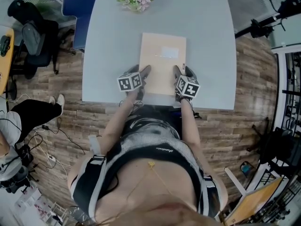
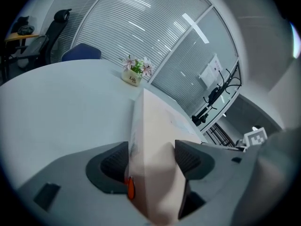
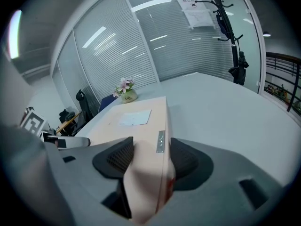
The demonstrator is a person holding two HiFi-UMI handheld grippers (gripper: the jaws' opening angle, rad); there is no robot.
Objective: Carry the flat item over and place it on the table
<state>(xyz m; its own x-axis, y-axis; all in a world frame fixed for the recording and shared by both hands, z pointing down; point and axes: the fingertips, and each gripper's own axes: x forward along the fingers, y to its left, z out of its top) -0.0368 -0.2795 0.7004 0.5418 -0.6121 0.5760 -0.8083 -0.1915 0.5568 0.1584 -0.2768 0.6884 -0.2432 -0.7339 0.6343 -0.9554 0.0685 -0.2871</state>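
On the table [image 1: 113, 41], the box [image 1: 162, 65] lies flat, long axis pointing away. Left gripper [image 1: 142, 74] and right gripper [image 1: 182, 72] straddle its near corners, jaws slackened, neither nearer.

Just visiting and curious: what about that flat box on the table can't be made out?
Print on white label: too small in head view and right gripper view.
Near corners of box: head view, covered by left gripper and right gripper.
Small orange speck beside box: left gripper view, blurred, half hidden.
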